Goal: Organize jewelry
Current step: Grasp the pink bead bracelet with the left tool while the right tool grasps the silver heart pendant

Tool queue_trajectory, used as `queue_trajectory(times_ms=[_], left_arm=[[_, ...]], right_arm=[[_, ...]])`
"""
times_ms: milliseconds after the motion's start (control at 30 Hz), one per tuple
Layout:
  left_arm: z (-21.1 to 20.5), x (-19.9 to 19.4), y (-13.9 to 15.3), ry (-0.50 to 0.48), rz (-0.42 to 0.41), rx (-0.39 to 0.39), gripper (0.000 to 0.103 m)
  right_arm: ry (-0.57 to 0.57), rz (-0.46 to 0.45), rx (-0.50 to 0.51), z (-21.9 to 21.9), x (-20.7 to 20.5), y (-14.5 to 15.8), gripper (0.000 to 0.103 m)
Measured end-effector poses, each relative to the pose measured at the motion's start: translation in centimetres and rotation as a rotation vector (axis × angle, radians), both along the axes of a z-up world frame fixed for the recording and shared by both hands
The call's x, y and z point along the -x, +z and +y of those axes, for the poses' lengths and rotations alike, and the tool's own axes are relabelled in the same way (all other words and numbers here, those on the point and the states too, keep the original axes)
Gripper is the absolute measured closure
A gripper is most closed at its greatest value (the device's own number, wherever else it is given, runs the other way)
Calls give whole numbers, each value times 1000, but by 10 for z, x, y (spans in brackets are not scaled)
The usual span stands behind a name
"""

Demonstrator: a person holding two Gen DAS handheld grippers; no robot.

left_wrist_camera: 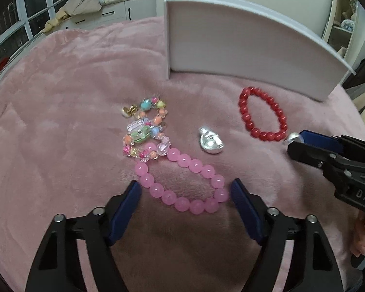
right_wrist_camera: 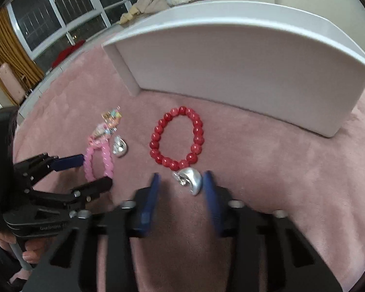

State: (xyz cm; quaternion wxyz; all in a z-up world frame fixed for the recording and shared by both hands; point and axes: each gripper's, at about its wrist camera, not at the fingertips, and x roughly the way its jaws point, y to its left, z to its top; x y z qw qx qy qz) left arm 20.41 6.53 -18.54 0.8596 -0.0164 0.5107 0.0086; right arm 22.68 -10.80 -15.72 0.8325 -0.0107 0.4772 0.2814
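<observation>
My right gripper (right_wrist_camera: 181, 182) is down at the pink plush blanket (left_wrist_camera: 60, 112), jaws parted on either side of a silver heart-shaped metal charm (right_wrist_camera: 191, 181) but not yet pinching it; the charm lies just this side of the red round-bead bracelet (right_wrist_camera: 177, 138), touching its nearest beads. My left gripper (left_wrist_camera: 185, 192) hangs with jaws spread wide around the near end of the pink glossy-bead bracelet (left_wrist_camera: 182, 183), also not closed. I judge both picks are only being lined up. Next I need to close squarely on the slick charm so it doesn't squirt out, then lift it.

Left of the red bracelet lies a second silver charm (left_wrist_camera: 210, 141), and farther left a multicoloured pastel-bead bracelet (left_wrist_camera: 146, 131) overlaps the pink one. Beyond the red bracelet stands a white rectangular box (left_wrist_camera: 250, 56), its inside hidden. Behind that are dark windows (right_wrist_camera: 60, 7), a mustard curtain (right_wrist_camera: 9, 56) and heaped clothes (left_wrist_camera: 85, 2).
</observation>
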Motion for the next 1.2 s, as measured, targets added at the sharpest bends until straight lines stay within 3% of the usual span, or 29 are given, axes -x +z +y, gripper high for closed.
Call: queue_trajectory(times_ms=[67, 133, 267, 433, 533, 1200], left_arm=[[0, -1, -3, -3, 1, -17, 34], [-3, 1, -3, -12, -2, -36, 37], [-2, 3, -2, -4, 4, -11, 59], [3, 9, 2, 27, 25, 25, 72], [2, 16, 5, 14, 33, 30, 86], [-13, 71, 51, 2, -20, 59, 87]], right_arm=[[0, -1, -7, -1, 2, -5, 84], [13, -1, -30, -5, 8, -5, 84], [4, 3, -52, -15, 20, -2, 84], [-14, 14, -64, -23, 34, 5, 84], [-21, 14, -67, -28, 44, 13, 84], [-48, -66, -55, -49, 99, 74, 84]])
